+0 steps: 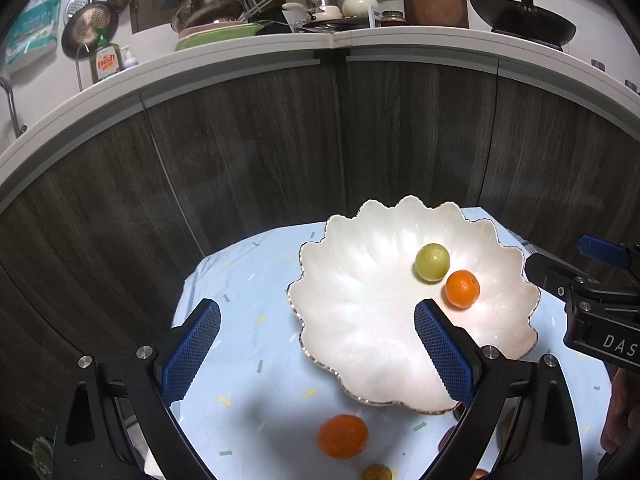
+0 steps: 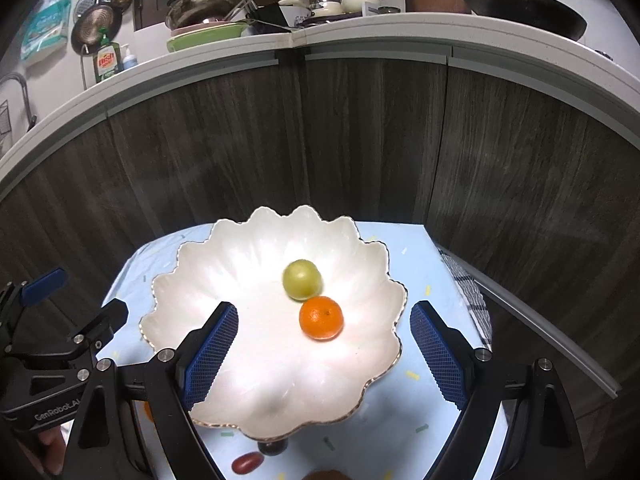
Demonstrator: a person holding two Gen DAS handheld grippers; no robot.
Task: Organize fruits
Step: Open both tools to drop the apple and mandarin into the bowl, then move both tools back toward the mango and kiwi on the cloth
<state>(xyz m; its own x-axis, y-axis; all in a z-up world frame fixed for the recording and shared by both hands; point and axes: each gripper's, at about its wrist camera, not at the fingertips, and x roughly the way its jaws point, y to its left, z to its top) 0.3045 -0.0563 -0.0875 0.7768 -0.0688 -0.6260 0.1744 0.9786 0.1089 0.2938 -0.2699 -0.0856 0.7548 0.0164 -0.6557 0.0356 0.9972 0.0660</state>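
Observation:
A white scalloped bowl (image 1: 360, 320) (image 2: 248, 360) stands on a light blue tablecloth. Inside lie a green round fruit (image 1: 432, 262) (image 2: 302, 280) and a small orange (image 1: 462, 289) (image 2: 321, 317), touching. My left gripper (image 1: 316, 344) is open and empty, above the cloth at the bowl's left rim. My right gripper (image 2: 324, 348) is open and empty, over the bowl just short of the orange. On the cloth in front of the bowl lie an orange (image 1: 343, 436), a yellowish fruit (image 1: 377, 472) and a dark red fruit (image 2: 247, 463).
The blue cloth (image 1: 240, 280) covers a small table set against dark wood cabinet doors (image 1: 280, 152). A checked towel (image 2: 472, 300) hangs at the table's right edge. The counter above holds pots, dishes and a wok (image 1: 524, 20).

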